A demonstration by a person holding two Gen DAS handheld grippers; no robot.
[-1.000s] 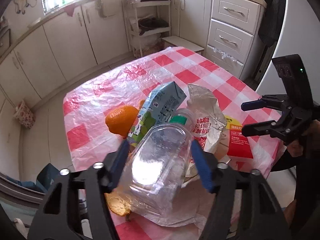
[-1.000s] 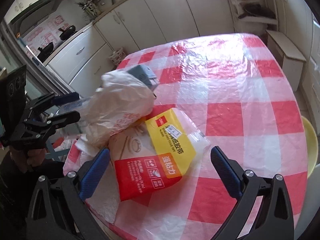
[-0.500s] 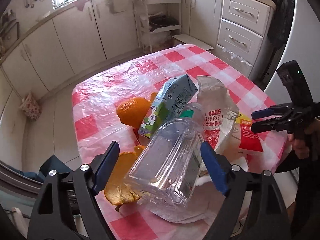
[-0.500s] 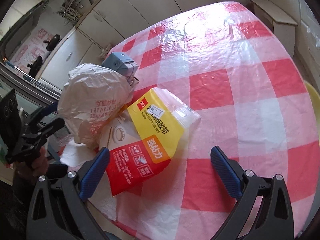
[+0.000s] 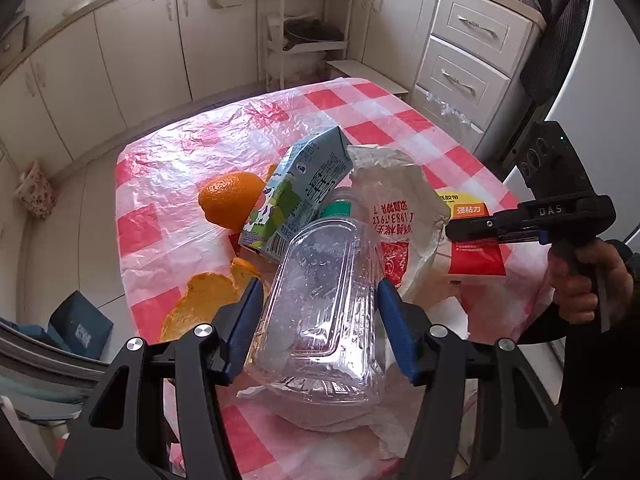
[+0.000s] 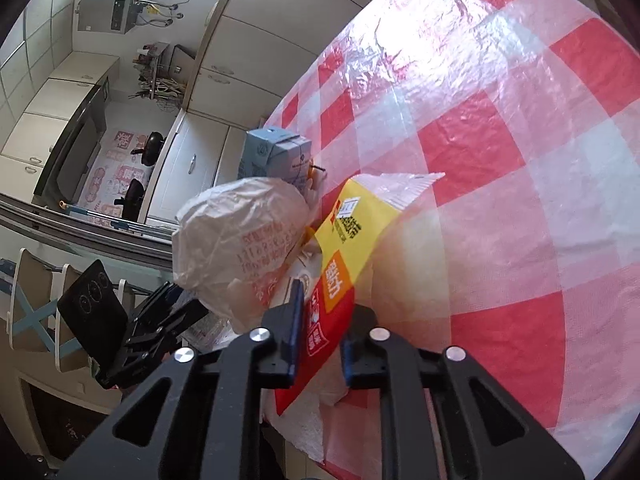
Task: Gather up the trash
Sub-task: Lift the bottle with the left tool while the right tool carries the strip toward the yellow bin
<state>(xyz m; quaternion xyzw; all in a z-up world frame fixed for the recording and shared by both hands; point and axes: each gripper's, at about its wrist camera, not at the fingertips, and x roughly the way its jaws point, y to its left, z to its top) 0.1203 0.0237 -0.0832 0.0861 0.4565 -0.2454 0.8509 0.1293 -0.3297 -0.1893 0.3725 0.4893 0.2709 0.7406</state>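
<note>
A clear plastic bottle (image 5: 324, 308) with a green cap lies between the blue pads of my left gripper (image 5: 322, 326); the jaws are closing and both pads press its sides. Behind it lie a blue-green milk carton (image 5: 308, 196), an orange (image 5: 230, 202), orange peel (image 5: 204, 304) and a crumpled white bag (image 5: 400, 208). My right gripper (image 6: 320, 336) is rolled on its side, its jaws closing on the red end of a yellow-red packet (image 6: 344, 248). The left wrist view shows that gripper (image 5: 450, 229) pinched at the packet (image 5: 472, 240), held by a hand.
The table (image 5: 168, 168) wears a red-and-white checked plastic cover (image 6: 500, 200). White tissue (image 6: 304, 432) lies under the packet at the near edge. Cabinets and a white rack (image 5: 304, 36) stand beyond; a blue box (image 5: 80, 326) and a floral bag (image 5: 34, 196) sit on the floor.
The left jaws spread wide off the bottle, then came back in against it. The right gripper rolled, dropped toward the packet and went from wide open to pinching it.
</note>
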